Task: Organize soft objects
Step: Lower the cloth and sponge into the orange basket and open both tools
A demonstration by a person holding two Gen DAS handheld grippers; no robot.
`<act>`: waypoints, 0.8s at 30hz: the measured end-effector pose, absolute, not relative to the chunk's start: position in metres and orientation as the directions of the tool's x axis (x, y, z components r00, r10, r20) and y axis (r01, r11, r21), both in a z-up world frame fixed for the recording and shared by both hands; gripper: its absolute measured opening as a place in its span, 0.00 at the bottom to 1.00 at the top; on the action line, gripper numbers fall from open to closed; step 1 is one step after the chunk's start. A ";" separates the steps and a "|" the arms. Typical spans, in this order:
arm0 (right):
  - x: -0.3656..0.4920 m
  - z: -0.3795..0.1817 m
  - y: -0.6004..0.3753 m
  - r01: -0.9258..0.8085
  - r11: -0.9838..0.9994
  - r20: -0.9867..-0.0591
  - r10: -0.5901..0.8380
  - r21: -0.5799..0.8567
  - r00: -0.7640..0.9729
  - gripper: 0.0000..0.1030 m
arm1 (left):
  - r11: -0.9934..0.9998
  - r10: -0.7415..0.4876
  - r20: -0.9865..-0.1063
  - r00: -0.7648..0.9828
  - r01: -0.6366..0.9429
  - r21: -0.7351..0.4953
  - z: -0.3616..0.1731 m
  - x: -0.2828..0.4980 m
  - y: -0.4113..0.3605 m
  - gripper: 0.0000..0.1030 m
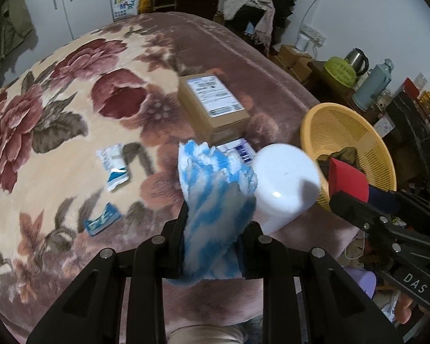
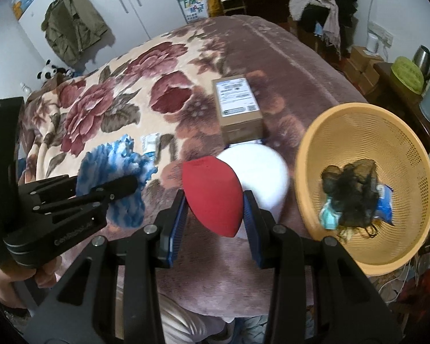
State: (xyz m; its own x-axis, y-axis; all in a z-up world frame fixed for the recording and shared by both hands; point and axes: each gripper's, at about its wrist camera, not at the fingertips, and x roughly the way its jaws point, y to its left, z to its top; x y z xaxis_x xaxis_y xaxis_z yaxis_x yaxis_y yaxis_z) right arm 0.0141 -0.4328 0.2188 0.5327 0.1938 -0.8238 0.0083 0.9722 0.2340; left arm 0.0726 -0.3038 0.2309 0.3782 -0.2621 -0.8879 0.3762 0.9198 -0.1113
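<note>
Blue-white fluffy cloth (image 1: 215, 200) clamped in left claw (image 1: 212, 229), red sponge (image 2: 212, 195) pinched in right claw (image 2: 213, 200), dark bundle (image 2: 352, 197) in basket (image 2: 309, 154) indistinct

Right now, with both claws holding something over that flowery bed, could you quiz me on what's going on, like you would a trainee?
1. True or false: the left claw is shut on the red sponge.
2. Which thing already lies in the yellow basket?
A. a dark crumpled cloth
B. the cardboard box
C. the white roll
3. Fill in: the fluffy cloth in the left claw is white and ____.

Key: 1 false, the right claw holds it; 2 A; 3 blue.
</note>
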 end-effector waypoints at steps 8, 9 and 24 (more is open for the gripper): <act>0.009 0.219 -0.485 0.094 0.967 -0.823 0.148 0.237 0.549 0.38 | 0.892 -0.311 -0.877 0.365 0.431 -0.136 0.241 0.079 -0.361 0.26; 0.008 0.219 -0.489 0.102 0.966 -0.823 0.143 0.237 0.550 0.38 | 0.888 -0.316 -0.876 0.364 0.438 -0.138 0.241 0.079 -0.368 0.26; -0.019 0.220 -0.590 0.292 0.929 -0.826 0.027 0.229 0.563 0.38 | 0.800 -0.444 -0.853 0.274 0.550 -0.240 0.235 0.074 -0.481 0.26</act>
